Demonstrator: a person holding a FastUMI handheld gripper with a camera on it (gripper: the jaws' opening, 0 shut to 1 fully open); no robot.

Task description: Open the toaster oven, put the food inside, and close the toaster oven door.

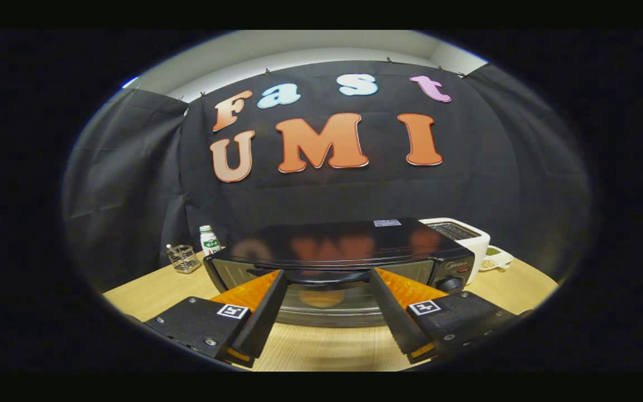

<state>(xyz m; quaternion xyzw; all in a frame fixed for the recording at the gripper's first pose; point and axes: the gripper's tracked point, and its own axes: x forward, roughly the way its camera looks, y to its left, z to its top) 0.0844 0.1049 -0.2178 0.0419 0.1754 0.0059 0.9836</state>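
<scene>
Directly before the toaster oven [338, 251], the gripper [327, 276] holds its fingers wide apart, gripping nothing, tips flanking the door handle [321, 275].

Gripper [327, 274] fingers spreading wide apart, flanking the toaster oven [344, 262] door handle [321, 275], door sitting closed on the wooden table [154, 293]

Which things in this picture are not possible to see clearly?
- Toaster oven door: blurred, partly behind the open gripper's fingers; a gap cannot be judged.
- Orange shape behind the glass: too blurred to name.
- White toaster: partly hidden by the oven.
- Bottle label: too small.
</scene>
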